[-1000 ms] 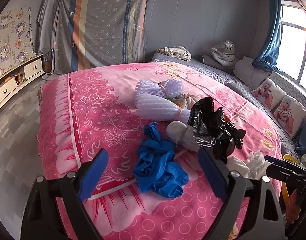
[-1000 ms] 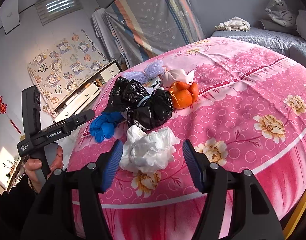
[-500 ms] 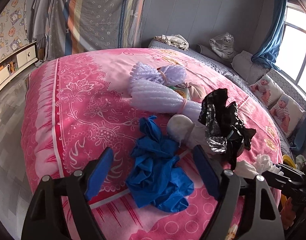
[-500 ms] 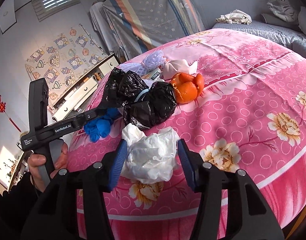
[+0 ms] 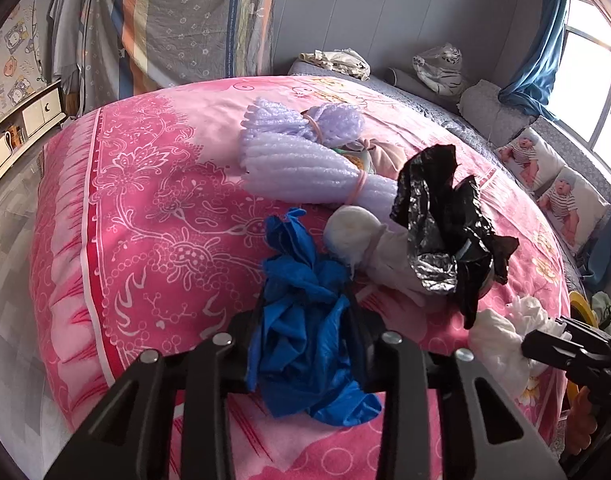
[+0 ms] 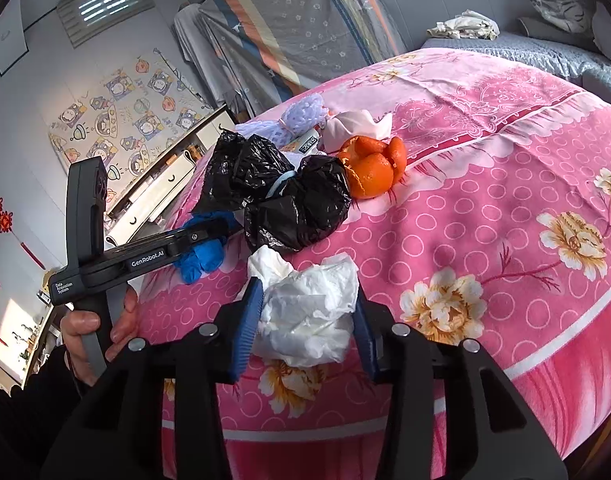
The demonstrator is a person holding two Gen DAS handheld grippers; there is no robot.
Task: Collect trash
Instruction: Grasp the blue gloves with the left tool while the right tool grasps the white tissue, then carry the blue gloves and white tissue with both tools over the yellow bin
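Note:
Trash lies on a pink bedspread (image 5: 153,184). My left gripper (image 5: 305,320) is shut on a crumpled blue plastic glove (image 5: 305,300), also seen in the right wrist view (image 6: 203,258). My right gripper (image 6: 307,316) is shut on a crumpled white tissue (image 6: 309,308), which also shows in the left wrist view (image 5: 501,340). Beside them lie a black plastic bag (image 5: 445,232) (image 6: 281,192), a lilac foam net bundle (image 5: 301,160), a white tied wad (image 5: 357,232) and orange peel (image 6: 371,170).
The bedspread (image 6: 485,184) falls off at its front edge near both grippers. A grey sofa with cushions (image 5: 553,160) stands at the right by the window. A white drawer unit (image 5: 21,120) and hanging sheets (image 5: 193,16) stand at the left and back.
Both grippers have moved forward and closed: the left on the blue glove, the right on the white tissue.

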